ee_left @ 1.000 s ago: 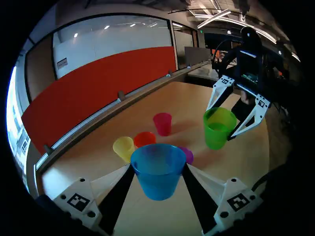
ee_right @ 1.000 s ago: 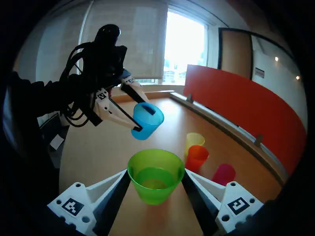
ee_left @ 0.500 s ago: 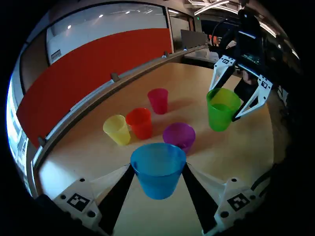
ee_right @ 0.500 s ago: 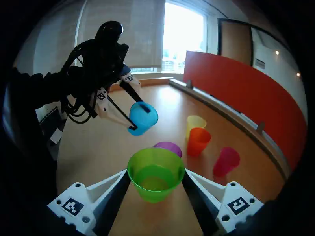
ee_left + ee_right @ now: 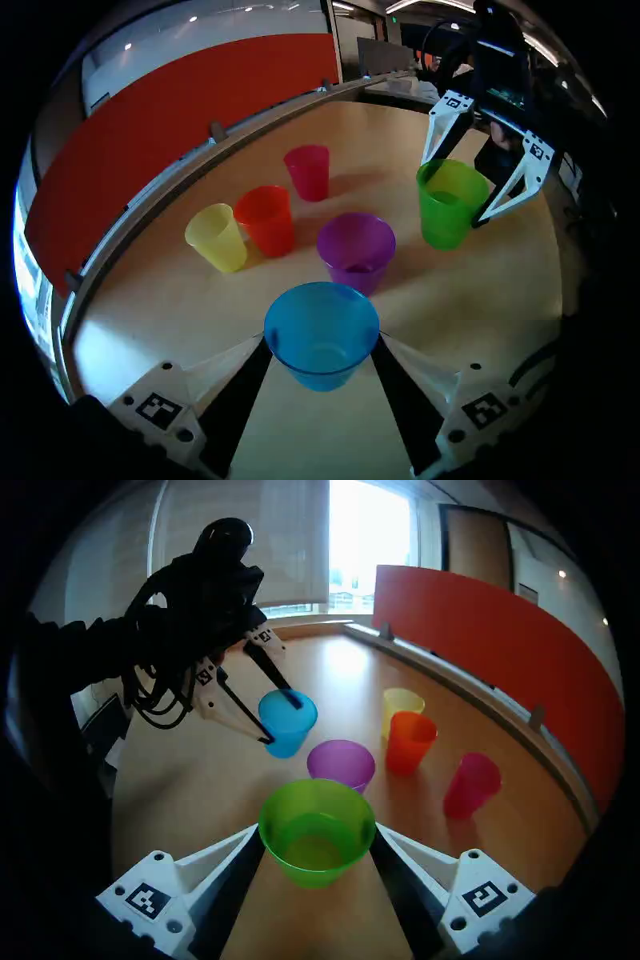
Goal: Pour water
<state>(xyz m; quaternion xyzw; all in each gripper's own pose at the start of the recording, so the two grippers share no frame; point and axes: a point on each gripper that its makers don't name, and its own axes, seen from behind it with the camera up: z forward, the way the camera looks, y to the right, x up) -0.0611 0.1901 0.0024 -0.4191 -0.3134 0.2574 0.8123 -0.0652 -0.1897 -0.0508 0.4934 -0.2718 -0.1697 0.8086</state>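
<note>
– Water point(image 5: 312, 853) is seen sitting low in the green cup point(image 5: 352, 840), right? And where's that cup being kept atm?

– Yep. It's pinched between both fingers of the right gripper point(image 5: 318, 830) and held up off the table point(image 5: 200, 800), rim up. The blue cup point(image 5: 322, 332) is clamped the same way by the left gripper point(image 5: 322, 346). A little liquid might be lying in its bottom, but that can't really be told.

– What's been changed since a second ago?

– Both cameras have been tipped down toward the table quite a bit. In the left gripper view the purple cup point(image 5: 356, 250) was mostly hidden behind the blue rim back then. Now it's seen in full, standing just beyond the blue cup. The orange cup point(image 5: 266, 220), yellow cup point(image 5: 216, 237) and pink cup point(image 5: 308, 171) are spread out behind it, toward the red wall panel point(image 5: 144, 120).

In the right gripper view the blue cup was tilted before. It's been levelled and brought lower, so it's now seen just beside the purple cup, to its left. The purple one wasn't visible there at all a second ago. The green cup is kept apart from the blue one, with the purple cup between them.
</note>
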